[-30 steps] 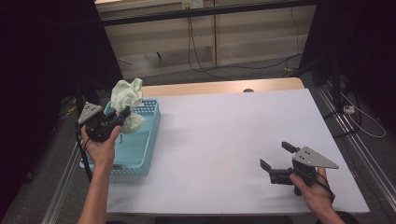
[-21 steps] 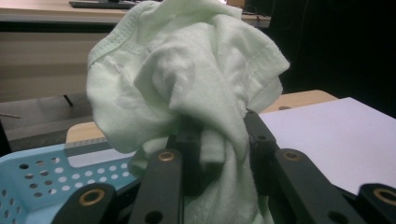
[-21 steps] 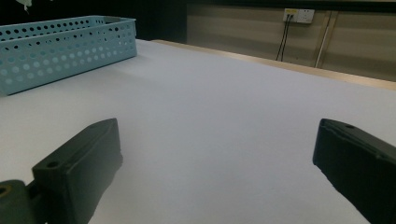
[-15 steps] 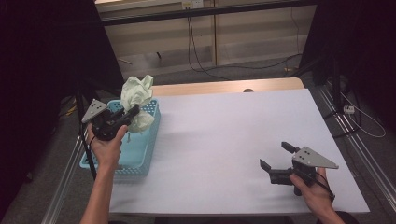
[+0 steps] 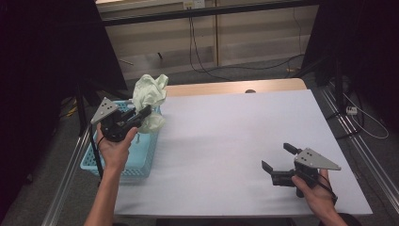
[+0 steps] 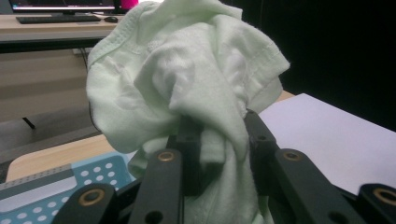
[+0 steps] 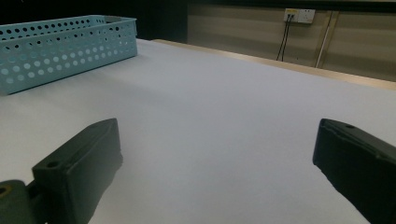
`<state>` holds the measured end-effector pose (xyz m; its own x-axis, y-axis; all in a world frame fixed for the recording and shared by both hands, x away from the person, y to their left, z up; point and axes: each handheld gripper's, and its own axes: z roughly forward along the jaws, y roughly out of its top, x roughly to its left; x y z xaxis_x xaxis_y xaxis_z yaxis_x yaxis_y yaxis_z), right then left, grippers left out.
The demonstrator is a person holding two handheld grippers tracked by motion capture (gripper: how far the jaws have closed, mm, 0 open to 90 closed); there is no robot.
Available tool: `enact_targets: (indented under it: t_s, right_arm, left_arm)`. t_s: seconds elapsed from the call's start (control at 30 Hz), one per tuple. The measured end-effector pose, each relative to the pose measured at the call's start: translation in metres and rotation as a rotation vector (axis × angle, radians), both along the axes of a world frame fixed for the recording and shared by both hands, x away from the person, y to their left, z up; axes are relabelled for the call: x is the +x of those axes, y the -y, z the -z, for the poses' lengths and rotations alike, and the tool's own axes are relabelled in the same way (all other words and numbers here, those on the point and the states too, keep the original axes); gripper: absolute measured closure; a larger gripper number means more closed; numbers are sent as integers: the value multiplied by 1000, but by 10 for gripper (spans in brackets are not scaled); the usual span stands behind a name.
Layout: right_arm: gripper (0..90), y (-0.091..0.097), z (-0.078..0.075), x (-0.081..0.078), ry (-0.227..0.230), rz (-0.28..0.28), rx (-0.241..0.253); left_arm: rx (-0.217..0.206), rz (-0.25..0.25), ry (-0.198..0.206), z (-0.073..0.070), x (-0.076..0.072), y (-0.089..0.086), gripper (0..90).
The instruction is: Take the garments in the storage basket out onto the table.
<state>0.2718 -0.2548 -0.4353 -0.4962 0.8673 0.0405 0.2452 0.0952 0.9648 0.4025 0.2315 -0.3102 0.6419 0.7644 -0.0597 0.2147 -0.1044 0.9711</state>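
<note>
A crumpled pale green cloth (image 5: 149, 101) (image 6: 187, 88) hangs in the air above the far end of the light blue basket (image 5: 141, 157). My left gripper (image 5: 141, 116) (image 6: 219, 135) is shut on the cloth, its black jaws pinching a bunched fold while the rest billows above them. At the front right of the white table (image 5: 226, 141), my right gripper (image 5: 278, 157) (image 7: 212, 154) rests low over the surface with jaws open wide and nothing between them.
The perforated blue basket (image 7: 60, 42) stands at the table's left edge. A bare wooden strip (image 5: 235, 87) runs along the table's far edge. Cables (image 5: 197, 52) lie on the floor beyond it, and dark curtains close off both sides.
My left gripper has carried the green cloth up and to the right, from over the basket toward its far right corner. The right gripper has not moved.
</note>
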Motion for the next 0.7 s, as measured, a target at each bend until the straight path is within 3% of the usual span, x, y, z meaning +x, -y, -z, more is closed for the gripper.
enact_targets:
  t_s: [0.27,0.57,0.7]
  right_arm:
    - [7,0,0,0,0,-1,-5]
    - [7,0,0,0,2,-2,-9]
    - [6,0,0,0,3,-2,-7]
  left_arm:
    - [-1,34,-7,1,-1,12,730]
    - [33,73,-6,3,-1,31,729]
    - [23,89,-14,3,0,38,729]
